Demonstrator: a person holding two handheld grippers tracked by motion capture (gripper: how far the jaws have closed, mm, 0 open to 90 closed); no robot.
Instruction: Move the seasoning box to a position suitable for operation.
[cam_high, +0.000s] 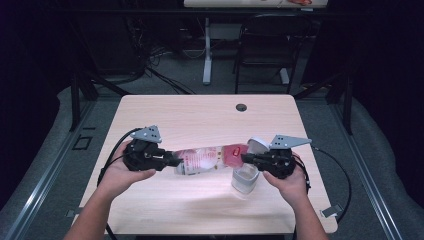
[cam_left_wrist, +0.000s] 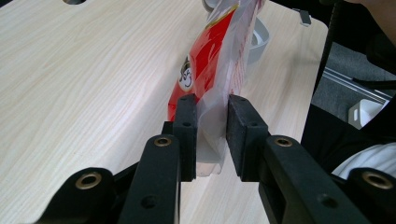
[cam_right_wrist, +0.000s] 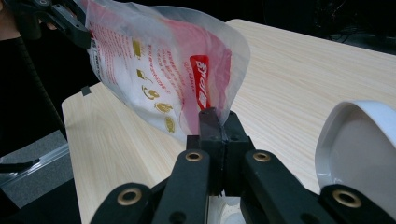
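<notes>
- Left gripper (cam_high: 172, 160) is pinching one end of the bag (cam_high: 207, 159) – jaws partly closed on it
- Right gripper (cam_high: 246, 159) is clamping the other end, jaws fully together
- Bag is hanging above the table (cam_high: 165, 112), over the cup (cam_high: 244, 180)

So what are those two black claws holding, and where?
Both hold one red-and-clear plastic bag over the table: left gripper pinches one end, right gripper the other.

Your surface (cam_high: 200, 115) is bright from light above, and the room around it is dark. The high view is a bit soft. Your fingers (cam_left_wrist: 187, 135) look sharp up close.
</notes>
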